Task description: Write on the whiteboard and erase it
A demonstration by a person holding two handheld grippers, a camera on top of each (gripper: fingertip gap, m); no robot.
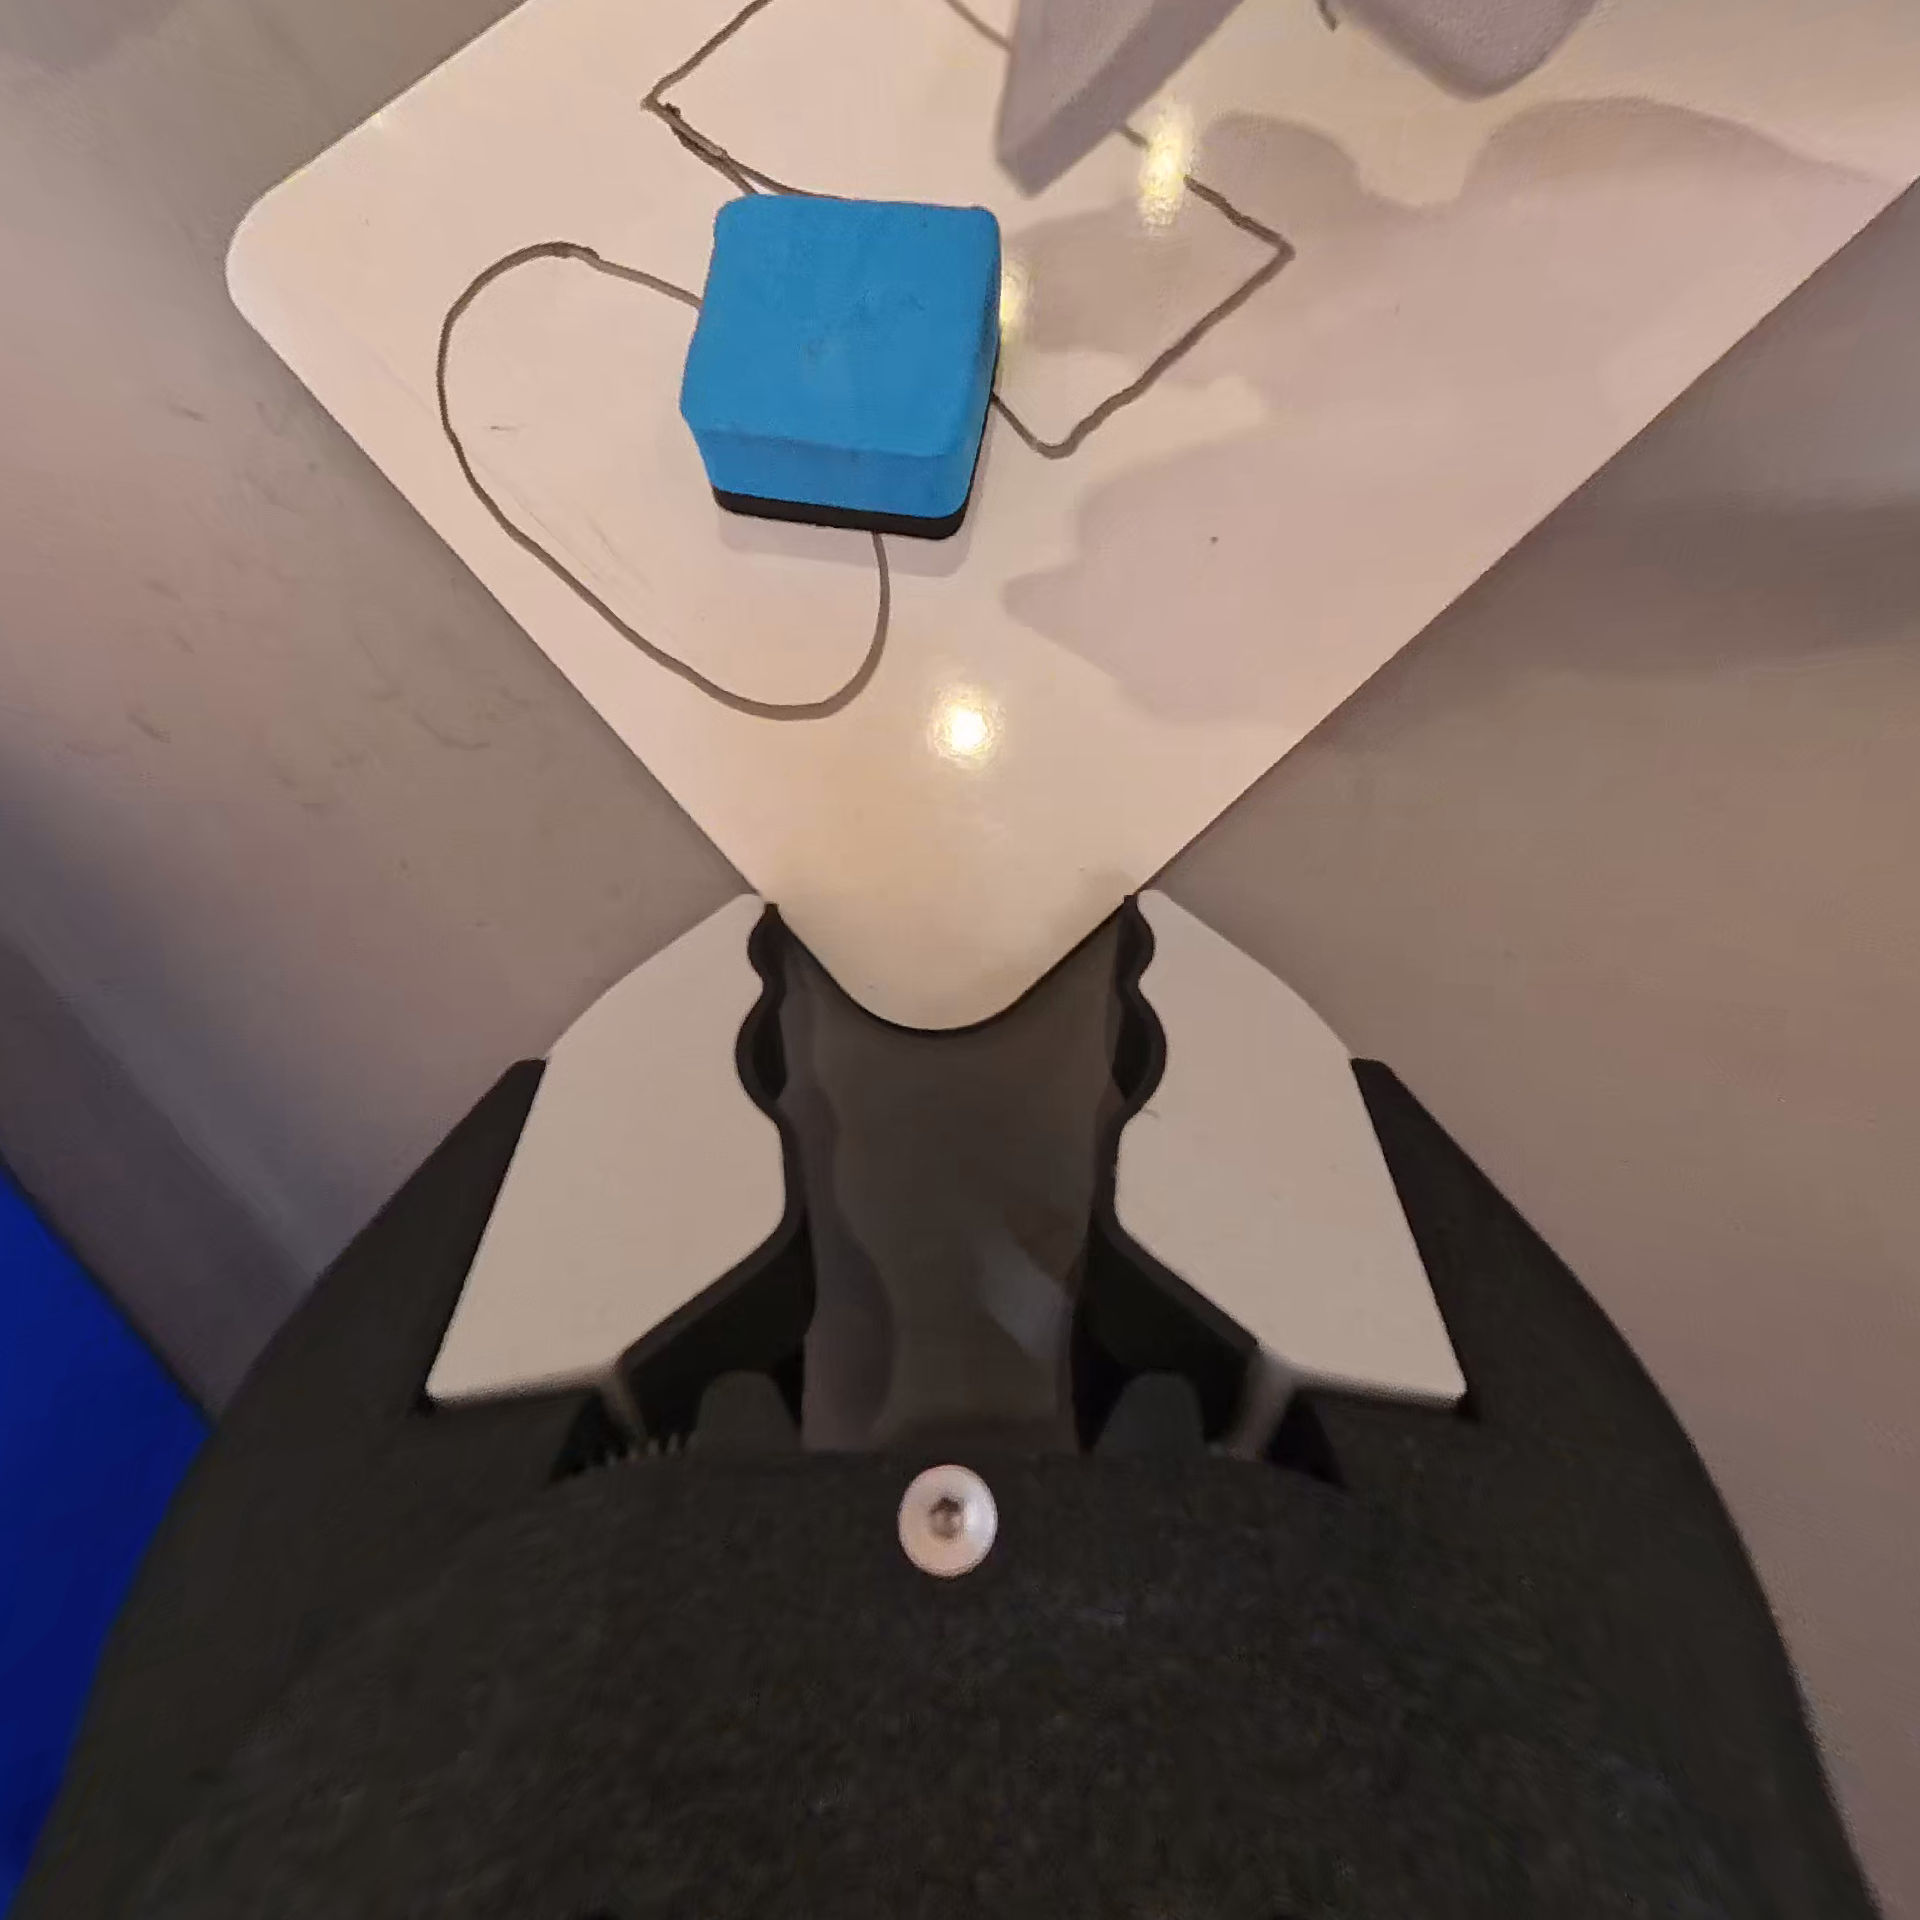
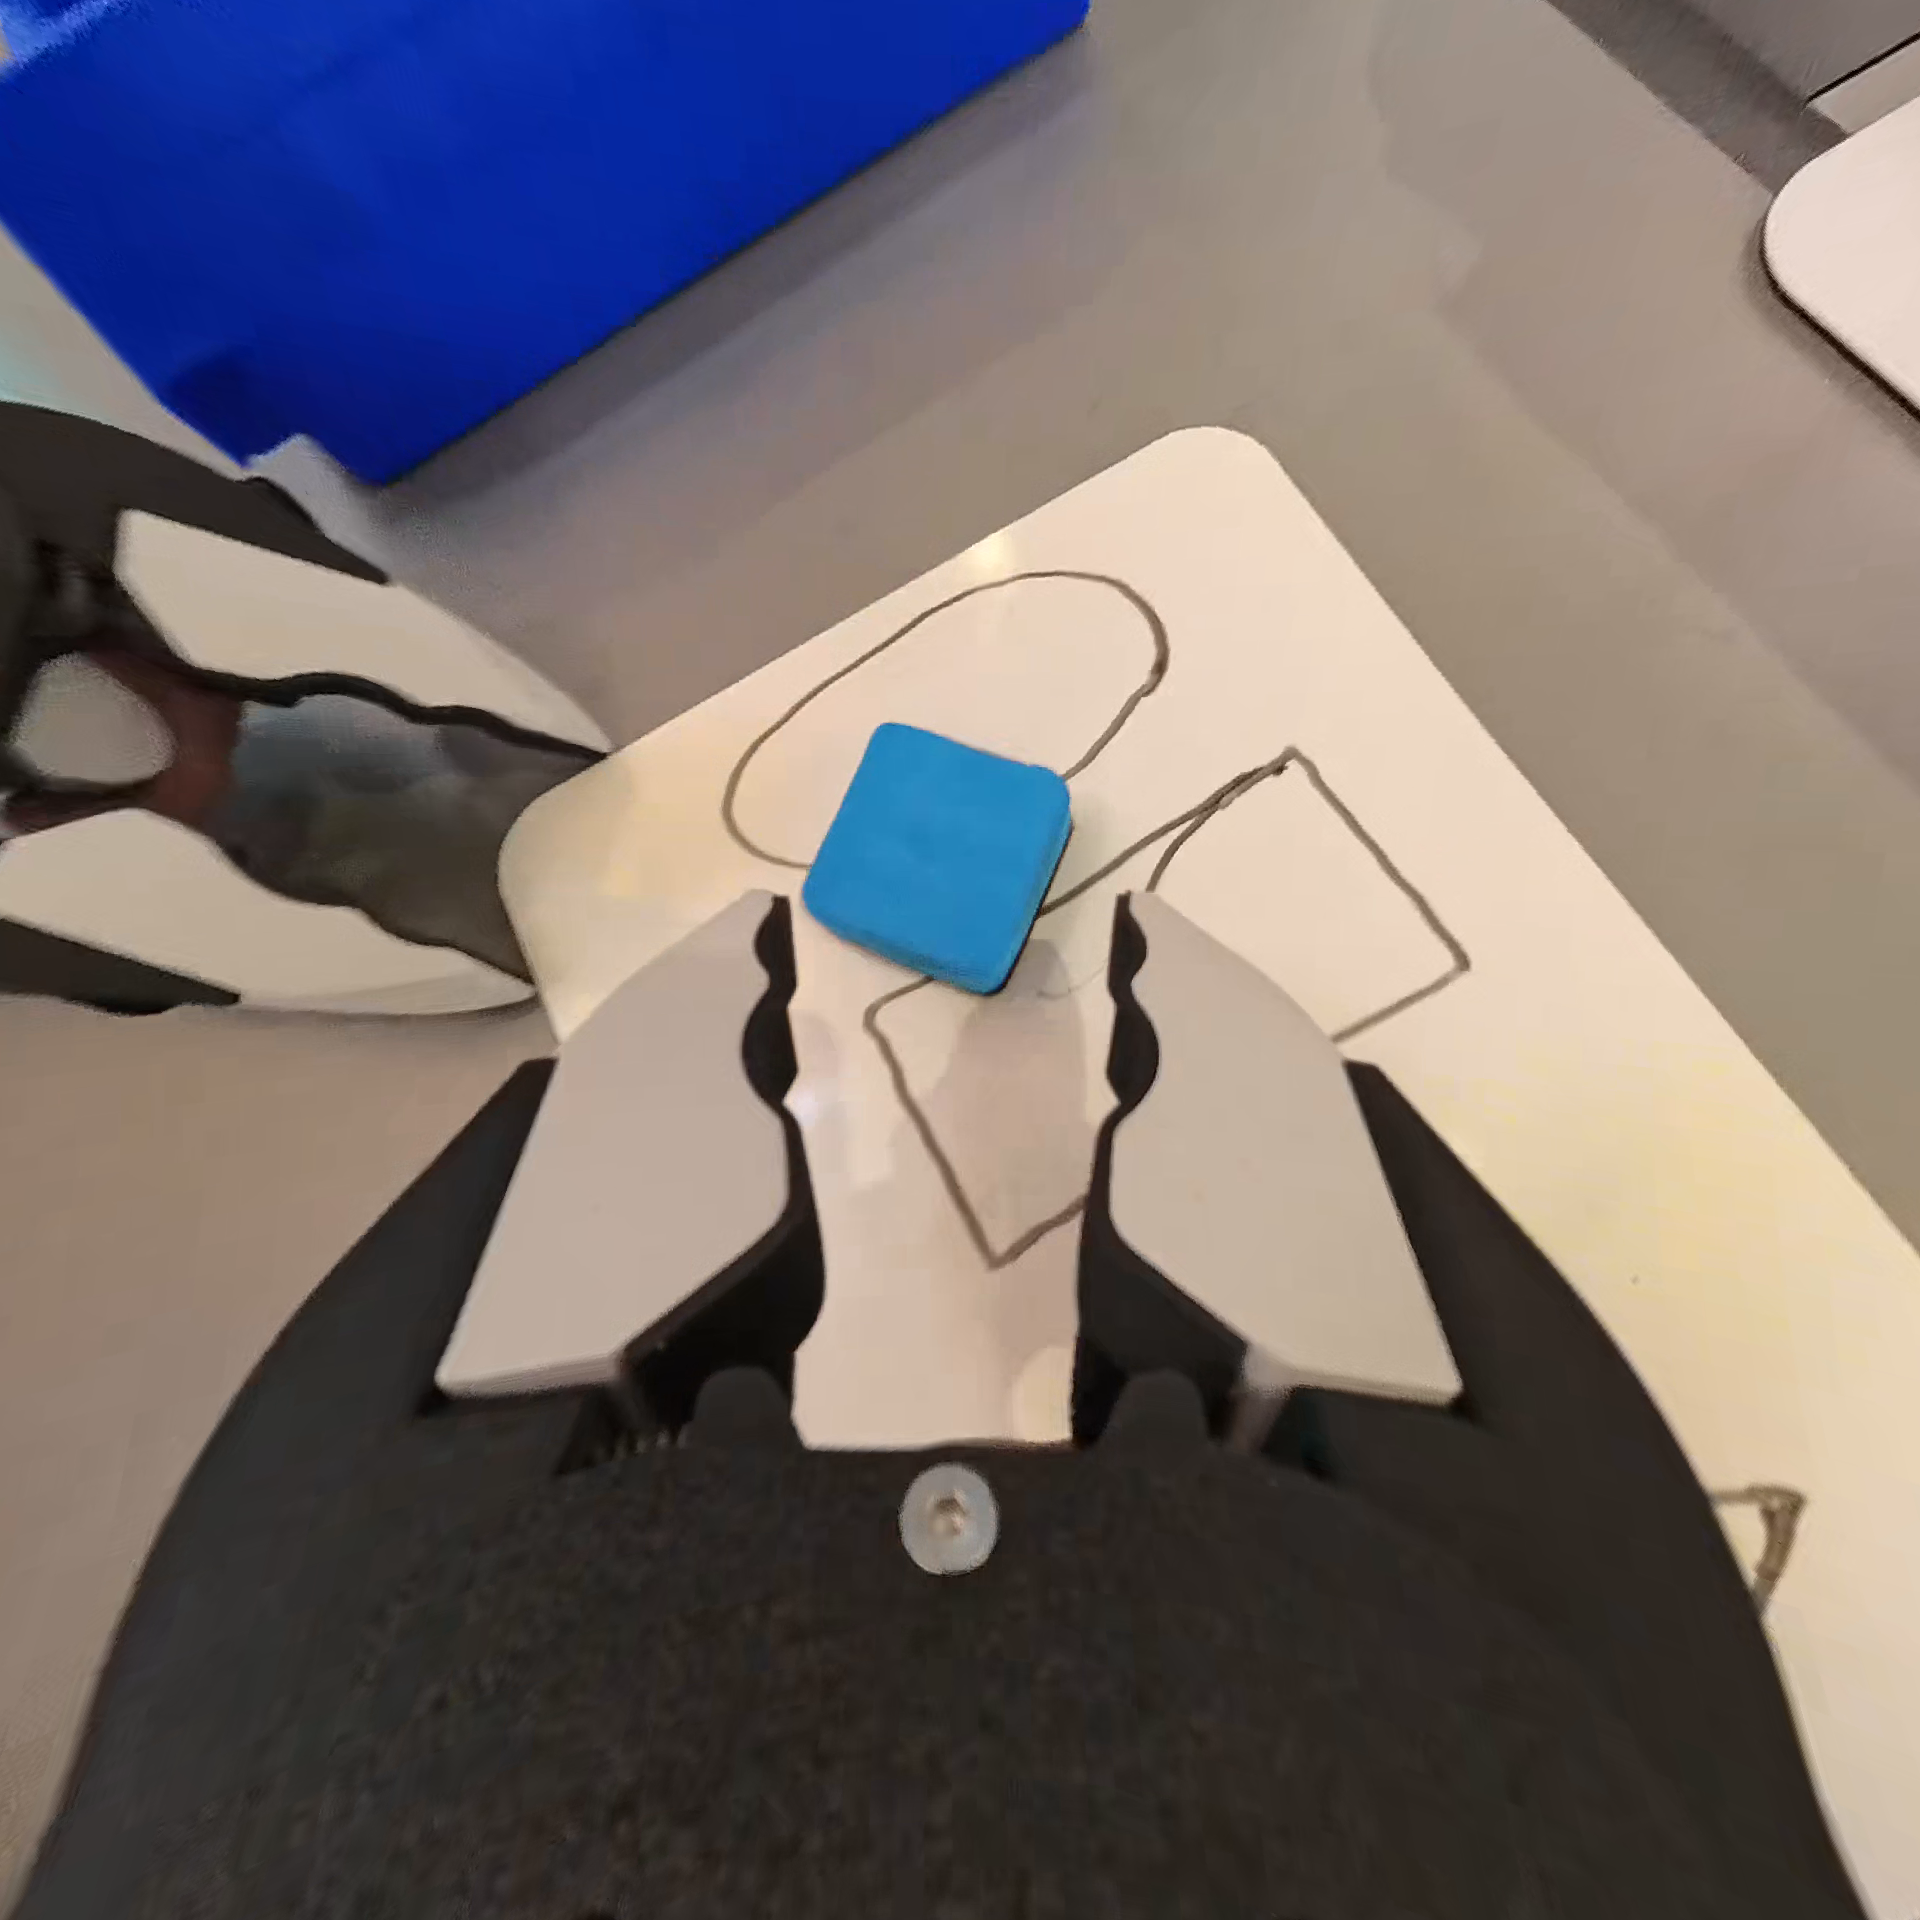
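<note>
A white whiteboard (image 1: 1039, 623) lies on a grey table, with an oval and two squares drawn on it in dark line. A blue eraser (image 1: 842, 364) with a black felt base sits on the lines, held by neither gripper. My left gripper (image 1: 951, 914) is open and empty, its fingers on either side of the board's near corner. In the right wrist view my right gripper (image 2: 951, 904) is open and empty, hovering just short of the eraser (image 2: 935, 852) over the whiteboard (image 2: 1455, 1195). The left gripper (image 2: 561, 862) shows at the left there.
A blue bin (image 2: 468, 208) stands on the table beyond the board, and also shows at the lower left of the left wrist view (image 1: 62, 1455). A second white board (image 2: 1849, 239) lies at the far right. A small scribble (image 2: 1756, 1538) marks the board's right side.
</note>
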